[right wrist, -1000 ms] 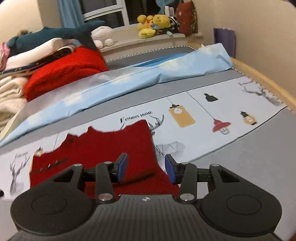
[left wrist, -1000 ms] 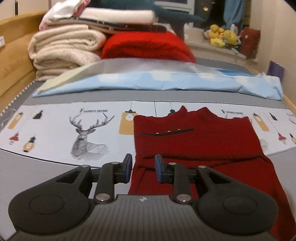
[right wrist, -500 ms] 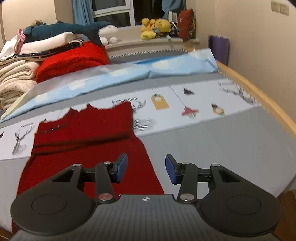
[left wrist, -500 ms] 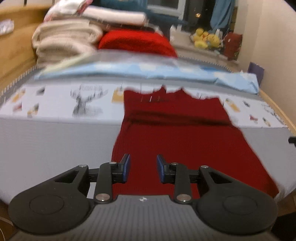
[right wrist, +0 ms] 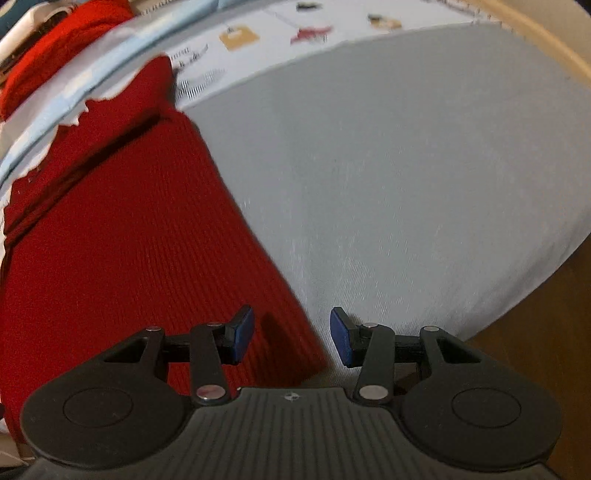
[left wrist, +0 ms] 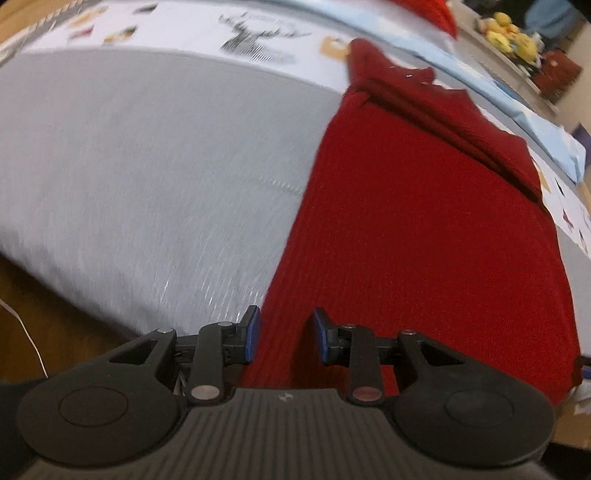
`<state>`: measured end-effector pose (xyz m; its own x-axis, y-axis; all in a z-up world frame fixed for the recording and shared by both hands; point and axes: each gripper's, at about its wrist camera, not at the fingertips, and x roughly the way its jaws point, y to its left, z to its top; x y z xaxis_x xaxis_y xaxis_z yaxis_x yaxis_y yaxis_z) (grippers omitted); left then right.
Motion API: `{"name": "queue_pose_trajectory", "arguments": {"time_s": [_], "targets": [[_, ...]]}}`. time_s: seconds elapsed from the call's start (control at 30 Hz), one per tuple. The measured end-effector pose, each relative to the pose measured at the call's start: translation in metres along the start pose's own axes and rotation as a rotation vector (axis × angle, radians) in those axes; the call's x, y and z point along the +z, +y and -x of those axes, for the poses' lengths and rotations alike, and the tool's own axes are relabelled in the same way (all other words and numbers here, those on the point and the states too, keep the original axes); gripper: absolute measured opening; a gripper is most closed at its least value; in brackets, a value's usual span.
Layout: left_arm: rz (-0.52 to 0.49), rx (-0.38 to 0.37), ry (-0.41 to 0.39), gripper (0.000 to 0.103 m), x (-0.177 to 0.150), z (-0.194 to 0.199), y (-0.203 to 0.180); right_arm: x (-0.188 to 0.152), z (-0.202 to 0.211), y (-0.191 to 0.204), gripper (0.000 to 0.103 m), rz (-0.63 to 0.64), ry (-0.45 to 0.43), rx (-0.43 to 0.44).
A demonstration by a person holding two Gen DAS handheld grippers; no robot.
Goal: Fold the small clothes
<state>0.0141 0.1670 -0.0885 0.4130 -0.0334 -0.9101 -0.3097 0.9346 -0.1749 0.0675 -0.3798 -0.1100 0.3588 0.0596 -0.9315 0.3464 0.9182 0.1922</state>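
Note:
A dark red knitted garment (left wrist: 424,206) lies flat on the grey bedcover (left wrist: 147,166), its top part folded across near the collar. My left gripper (left wrist: 283,335) points steeply down over the garment's near left hem corner, jaws apart, with the cloth's left edge showing between the blue pads (left wrist: 252,334); nothing is pinched. In the right wrist view the same red garment (right wrist: 122,229) fills the left half. My right gripper (right wrist: 292,335) hovers over its near right hem corner, jaws apart, straddling the cloth's edge without gripping it.
The bed's near edge drops to a wooden floor (right wrist: 546,354). A white printed sheet (left wrist: 207,26) with deer and lamps and a light blue sheet (left wrist: 517,107) lie beyond the garment. Bright red folded knitwear (right wrist: 62,48) and yellow plush toys (left wrist: 513,35) sit at the back.
Both grippers have dropped and pulled back from over the garment's upper half to its near hem corners at the bed edge, tilting down more steeply. Their jaws stay apart.

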Motion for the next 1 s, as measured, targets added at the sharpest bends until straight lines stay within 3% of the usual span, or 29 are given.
{"name": "queue_pose_trajectory", "arguments": {"time_s": [0.2,0.4,0.5,0.63,0.77,0.83,0.9,1.0], "targets": [[0.003,-0.005,0.016,0.034,0.001,-0.003,0.006,-0.011,-0.009,0.017,0.049,0.097,0.025,-0.023],[-0.042,-0.001,0.007,0.034,0.000,-0.008,0.001,-0.018,-0.007,0.021,0.051,0.091,0.006,-0.017],[-0.028,-0.021,0.013,0.027,0.000,-0.006,0.000,-0.022,-0.006,0.021,0.051,0.113,-0.004,-0.011],[-0.015,-0.036,0.032,0.027,-0.002,-0.004,0.005,-0.022,-0.002,0.016,0.035,0.061,0.005,0.046],[-0.024,-0.033,0.031,0.027,-0.005,-0.007,0.003,-0.024,-0.002,0.015,0.035,0.091,0.012,0.037],[-0.036,-0.028,0.026,0.022,-0.005,-0.007,0.000,-0.024,-0.001,0.016,0.032,0.099,0.009,0.033],[-0.051,-0.024,0.026,0.014,-0.003,-0.005,-0.004,-0.024,0.000,0.018,0.020,0.099,0.007,0.059],[-0.094,-0.047,0.008,0.012,0.004,0.008,-0.015,-0.020,0.009,0.022,0.017,0.098,-0.025,0.081]]}}
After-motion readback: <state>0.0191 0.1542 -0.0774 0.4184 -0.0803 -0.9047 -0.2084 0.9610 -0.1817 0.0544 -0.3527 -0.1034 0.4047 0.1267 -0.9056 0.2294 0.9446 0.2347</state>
